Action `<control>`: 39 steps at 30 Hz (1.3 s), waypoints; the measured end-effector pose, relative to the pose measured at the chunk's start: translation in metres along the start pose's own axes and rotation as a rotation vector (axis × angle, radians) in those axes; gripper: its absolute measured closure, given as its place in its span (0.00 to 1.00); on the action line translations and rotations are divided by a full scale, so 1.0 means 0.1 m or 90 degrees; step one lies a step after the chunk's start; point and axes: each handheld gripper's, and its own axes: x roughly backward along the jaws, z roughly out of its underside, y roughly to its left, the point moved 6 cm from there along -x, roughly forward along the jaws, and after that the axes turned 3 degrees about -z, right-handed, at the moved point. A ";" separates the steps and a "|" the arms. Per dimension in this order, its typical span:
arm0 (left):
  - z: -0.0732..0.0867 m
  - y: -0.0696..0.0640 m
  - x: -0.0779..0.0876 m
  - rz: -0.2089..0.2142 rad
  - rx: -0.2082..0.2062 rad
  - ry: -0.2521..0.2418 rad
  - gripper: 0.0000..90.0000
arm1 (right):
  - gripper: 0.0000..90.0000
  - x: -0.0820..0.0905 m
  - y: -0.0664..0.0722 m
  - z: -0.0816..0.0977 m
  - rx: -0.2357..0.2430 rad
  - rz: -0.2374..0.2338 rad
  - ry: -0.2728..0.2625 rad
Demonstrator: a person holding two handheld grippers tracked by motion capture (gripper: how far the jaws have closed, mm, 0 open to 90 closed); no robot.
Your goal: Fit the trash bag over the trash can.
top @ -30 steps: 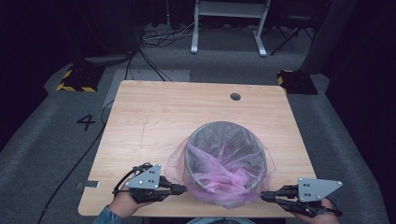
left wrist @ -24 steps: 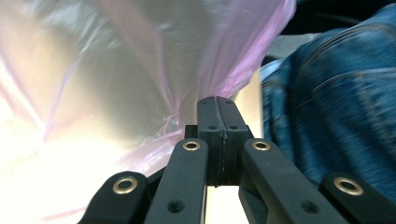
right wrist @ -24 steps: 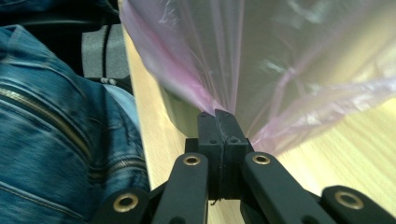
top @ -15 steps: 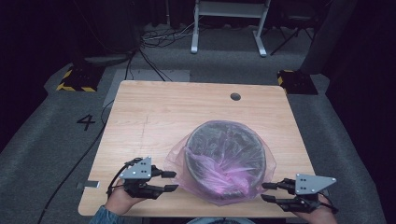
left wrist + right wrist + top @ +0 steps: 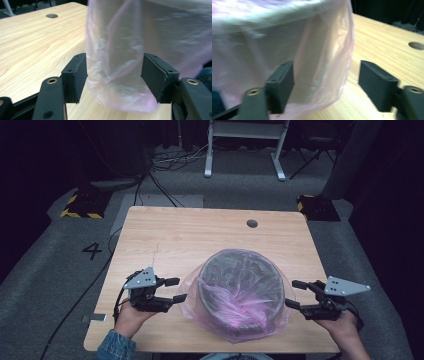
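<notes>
A: Start with the bench point(image 5: 165, 237). What is it like?

B: Pale wood grain, flat and smooth, with a small round hole point(image 5: 252, 223) near the far edge. Toward the near edge, about midway across, stands a round dark bin point(image 5: 240, 287) lined with a thin pink bag point(image 5: 225, 322).

A: And the bag?

B: Filmy, see-through plastic, crinkled and shiny. It is folded over the rim and hangs down the outside, pooling on the wood at the near side.

A: The claws?

B: The left claw point(image 5: 175, 290) sits just left of the bin, the right claw point(image 5: 295, 295) just right of it. Both have just been opening and stand wide. In the left gripper view a loose fold of bag point(image 5: 117, 75) hangs between the flat black pads point(image 5: 76, 75) without being pinched. In the right gripper view the film point(image 5: 322, 75) lies against the one pad point(image 5: 283, 85) and clear of the other. Neither has hold of anything.

A: So the step is letting go of the bag?

B: I judge so. To do it well, draw both claws straight outward, level, so the soft film slips off the pads instead of snagging and dragging the liner off the rim. The plastic clings, so go slowly.
</notes>
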 end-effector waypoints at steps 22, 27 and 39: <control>0.01 0.17 -0.59 -0.008 0.010 0.088 1.00 | 1.00 -0.75 -0.49 0.04 -0.035 0.023 0.134; 0.17 0.21 -0.65 -0.033 0.009 0.151 1.00 | 1.00 -0.82 -0.57 0.39 -0.080 0.026 0.220; 0.52 0.12 -0.37 -0.042 0.037 0.179 1.00 | 1.00 -0.40 -0.45 0.79 -0.102 0.039 0.264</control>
